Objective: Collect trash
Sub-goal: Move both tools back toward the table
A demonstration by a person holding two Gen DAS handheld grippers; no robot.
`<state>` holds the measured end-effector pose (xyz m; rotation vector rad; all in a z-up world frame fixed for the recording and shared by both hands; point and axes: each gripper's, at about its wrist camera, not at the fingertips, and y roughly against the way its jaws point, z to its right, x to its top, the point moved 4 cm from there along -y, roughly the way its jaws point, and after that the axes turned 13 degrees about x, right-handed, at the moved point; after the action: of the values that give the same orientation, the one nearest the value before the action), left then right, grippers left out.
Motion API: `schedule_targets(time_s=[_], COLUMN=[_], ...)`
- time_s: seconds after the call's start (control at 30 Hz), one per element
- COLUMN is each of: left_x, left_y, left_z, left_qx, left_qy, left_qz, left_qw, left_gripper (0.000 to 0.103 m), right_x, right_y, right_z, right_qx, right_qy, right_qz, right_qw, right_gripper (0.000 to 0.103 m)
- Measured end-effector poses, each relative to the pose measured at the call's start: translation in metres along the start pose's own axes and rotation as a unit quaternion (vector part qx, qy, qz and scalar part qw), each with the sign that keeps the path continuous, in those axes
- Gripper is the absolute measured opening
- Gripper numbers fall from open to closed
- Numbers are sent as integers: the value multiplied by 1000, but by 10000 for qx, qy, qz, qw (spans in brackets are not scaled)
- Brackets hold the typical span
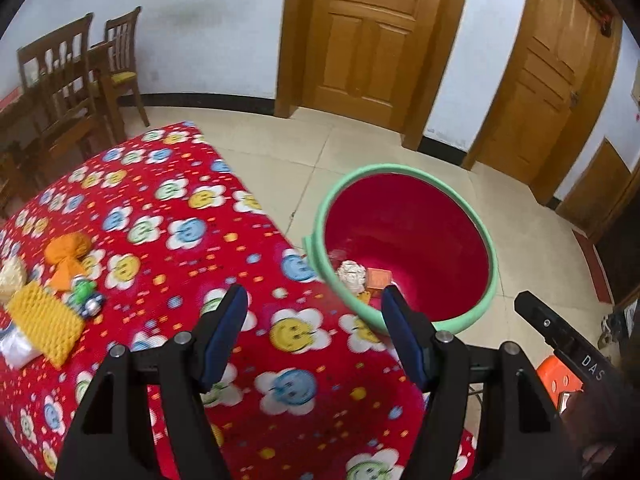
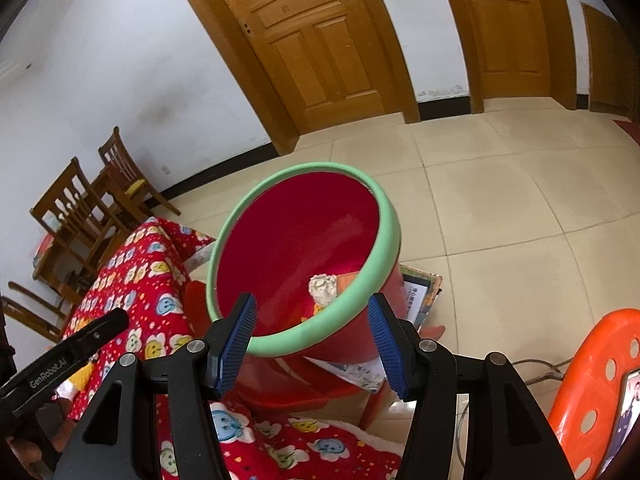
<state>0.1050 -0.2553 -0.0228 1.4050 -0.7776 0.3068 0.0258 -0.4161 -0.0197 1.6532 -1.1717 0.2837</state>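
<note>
Left gripper (image 1: 314,334) and right gripper (image 2: 312,340) fingers spread, nothing held. Red green-rimmed plastic bucket (image 2: 382,216): crumpled white paper wad (image 2: 323,287) partly hidden by rim.

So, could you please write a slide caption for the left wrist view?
Open left gripper above the red smiley tablecloth, facing the green-rimmed red bin already holding crumpled paper.

Wooden chairs (image 1: 80,76) (two) near paneled doors (image 1: 372,36).

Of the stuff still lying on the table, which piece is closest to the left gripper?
The yellow honeycomb foam pad. It lies nearer the left gripper than the orange bow, the green toy and the white bag beside it.
</note>
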Motion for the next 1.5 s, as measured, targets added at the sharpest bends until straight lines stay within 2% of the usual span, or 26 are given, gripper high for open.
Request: schedule_targets(time_s=[0.4, 0.87, 1.1, 1.5], left_x=[-6, 3, 2, -8], left_y=[25, 55, 47, 3], left_z=[-66, -174, -225, -302], left_qx=[434, 1300, 1658, 1856], left_qy=[505, 1028, 1192, 1789], left_qz=[135, 407, 340, 104], left_qw=[9977, 9853, 9783, 9661], left_gripper=[69, 69, 69, 69], right_x=[-10, -19, -24, -30], right_y=[1, -9, -19, -53], right_z=[-36, -84, -113, -170], right_qx=[243, 421, 457, 551], right_qy=[277, 614, 845, 1242], right_qz=[-98, -203, -270, -450], right_qw=[9993, 9970, 9950, 9897], right_gripper=[59, 59, 59, 59])
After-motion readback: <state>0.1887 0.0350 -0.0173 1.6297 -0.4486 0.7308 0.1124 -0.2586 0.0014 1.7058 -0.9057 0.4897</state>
